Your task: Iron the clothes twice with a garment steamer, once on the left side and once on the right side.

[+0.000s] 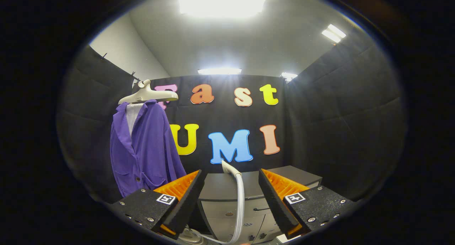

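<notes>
A purple jacket (144, 149) hangs on a pale hanger (147, 95) to the left, beyond my left finger. The garment steamer's white head and clear hose (239, 198) rise in the gap between my fingers, a little ahead of them. My gripper (231, 179) is open; the two fingers stand wide apart and neither touches the hose. The steamer's base is partly hidden under the left finger.
A grey cabinet with drawers (227, 202) stands behind the hose, just beyond the fingers. Black booth walls close in on the left, back and right. Bright ceiling lights shine overhead.
</notes>
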Demonstrator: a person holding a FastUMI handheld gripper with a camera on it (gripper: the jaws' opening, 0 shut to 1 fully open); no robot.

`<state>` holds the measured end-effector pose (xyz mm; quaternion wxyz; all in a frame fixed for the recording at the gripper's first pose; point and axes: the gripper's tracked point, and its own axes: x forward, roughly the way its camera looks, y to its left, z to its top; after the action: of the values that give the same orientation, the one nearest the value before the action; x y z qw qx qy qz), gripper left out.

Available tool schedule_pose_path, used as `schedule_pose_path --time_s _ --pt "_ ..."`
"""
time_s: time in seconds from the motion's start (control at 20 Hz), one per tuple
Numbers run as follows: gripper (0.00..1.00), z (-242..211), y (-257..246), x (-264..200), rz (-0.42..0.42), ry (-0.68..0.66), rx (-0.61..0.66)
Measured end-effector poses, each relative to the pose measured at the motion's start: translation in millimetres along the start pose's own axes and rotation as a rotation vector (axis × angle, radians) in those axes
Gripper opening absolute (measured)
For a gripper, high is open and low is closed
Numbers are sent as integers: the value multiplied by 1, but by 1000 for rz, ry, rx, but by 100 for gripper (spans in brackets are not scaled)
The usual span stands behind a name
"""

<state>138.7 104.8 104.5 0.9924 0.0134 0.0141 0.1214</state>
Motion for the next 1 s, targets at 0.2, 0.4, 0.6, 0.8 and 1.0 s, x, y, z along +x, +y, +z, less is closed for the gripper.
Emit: schedule_pose_path --time_s 0.2,0.4,0.6,0.8,1.0 --pt "95 4 -15 64 42 21 3" --pt "95 3 -26 121 82 49 5" --pt "95 -6 -32 174 132 98 -11" --pt "95 -18 -34 224 185 165 45" --pt "95 -35 -35 271 222 249 118"
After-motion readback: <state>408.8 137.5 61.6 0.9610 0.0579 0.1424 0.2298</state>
